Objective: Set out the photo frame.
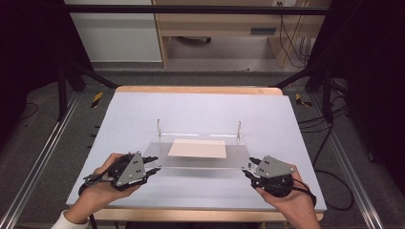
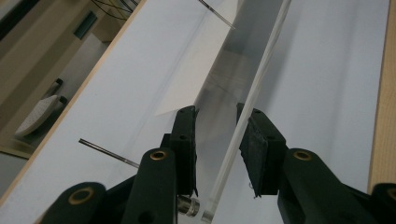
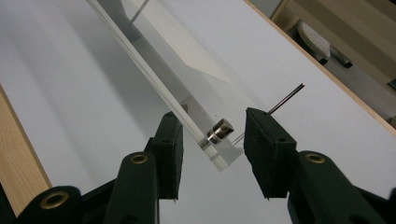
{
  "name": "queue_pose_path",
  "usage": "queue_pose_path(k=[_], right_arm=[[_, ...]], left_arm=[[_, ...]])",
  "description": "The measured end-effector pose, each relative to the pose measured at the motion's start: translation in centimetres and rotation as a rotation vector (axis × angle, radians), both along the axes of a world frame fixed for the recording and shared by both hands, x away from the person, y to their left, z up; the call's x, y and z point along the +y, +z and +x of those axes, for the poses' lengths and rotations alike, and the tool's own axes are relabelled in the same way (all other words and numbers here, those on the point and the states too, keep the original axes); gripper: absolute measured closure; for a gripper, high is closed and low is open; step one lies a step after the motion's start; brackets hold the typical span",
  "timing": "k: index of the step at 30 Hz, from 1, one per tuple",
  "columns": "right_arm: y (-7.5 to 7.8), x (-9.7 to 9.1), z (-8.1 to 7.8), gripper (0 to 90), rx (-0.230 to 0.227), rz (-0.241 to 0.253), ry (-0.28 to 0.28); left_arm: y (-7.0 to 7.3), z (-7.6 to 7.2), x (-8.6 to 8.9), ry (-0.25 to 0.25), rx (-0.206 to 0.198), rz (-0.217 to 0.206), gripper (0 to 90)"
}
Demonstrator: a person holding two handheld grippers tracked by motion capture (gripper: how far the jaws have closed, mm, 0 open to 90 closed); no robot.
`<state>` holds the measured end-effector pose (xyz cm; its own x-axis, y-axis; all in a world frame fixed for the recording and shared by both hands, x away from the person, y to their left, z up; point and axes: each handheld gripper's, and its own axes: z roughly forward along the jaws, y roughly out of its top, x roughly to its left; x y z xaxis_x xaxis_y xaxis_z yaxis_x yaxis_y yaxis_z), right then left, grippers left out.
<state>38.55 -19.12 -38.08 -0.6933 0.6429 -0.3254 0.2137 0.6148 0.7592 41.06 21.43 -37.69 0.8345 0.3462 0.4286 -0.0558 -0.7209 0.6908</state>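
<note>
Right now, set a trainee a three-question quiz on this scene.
1. True or false: the pale sheet lies under the clear acrylic panel.
2. Which end of the panel does the left gripper straddle in the high view: A) left, B) right, C) far edge?
3. Fill in: in the right gripper view, a small silver ___ sits at the panel corner between the jaws of the right gripper.

Key: 1 true; 2 A; 3 standoff. In both gripper views a gap shows between the pads and the panel, so neither grips it yet.
</note>
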Motion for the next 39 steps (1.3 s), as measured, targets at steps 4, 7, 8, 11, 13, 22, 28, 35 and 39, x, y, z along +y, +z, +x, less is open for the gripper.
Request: queue_pose_path(k=[4,7,8,11,13,22,28,35,39], right_arm=[[0.5,0.0,0.4,59.3,0.002,0.016,-0.001],[0.7,-0.1,0.6,60.3,-0.009,0.021,0.004],[0.7,-0.1,0.6,60.3,-0.009,0.025,0.005],[0.7,-0.1,0.6,59.6,-0.024,0.022,0.011],[0.6,-0.2,0.7,56.5,-0.035,0.025,0.008],[-0.8,0.5,1.1,58.5,-0.082,-0.042,0.037],[-0.2,0.6,1.6,64.9,-0.077,-0.004,0.05],[1.7,0.7,3.1,65.1,-0.042,0.006,0.054],[2.5,0.5,3.9,64.6,-0.028,0.028,0.057]], left_arm=[[0.4,0.4,0.1,0.003,-0.004,-0.026,67.9],[0.8,0.6,0.0,0.008,-0.006,-0.017,68.8],[0.9,0.6,0.0,0.01,-0.006,-0.017,68.9],[1.1,0.6,-0.1,0.014,-0.008,-0.006,69.2],[1.1,0.6,-0.1,0.018,-0.007,-0.004,69.4],[1.1,0.4,-0.3,0.013,-0.011,0.022,69.4],[1.6,1.0,0.0,0.028,-0.002,-0.012,69.7],[3.3,2.5,0.0,0.055,0.021,-0.026,69.6],[4.0,3.4,-0.1,0.058,0.03,-0.032,69.0]])
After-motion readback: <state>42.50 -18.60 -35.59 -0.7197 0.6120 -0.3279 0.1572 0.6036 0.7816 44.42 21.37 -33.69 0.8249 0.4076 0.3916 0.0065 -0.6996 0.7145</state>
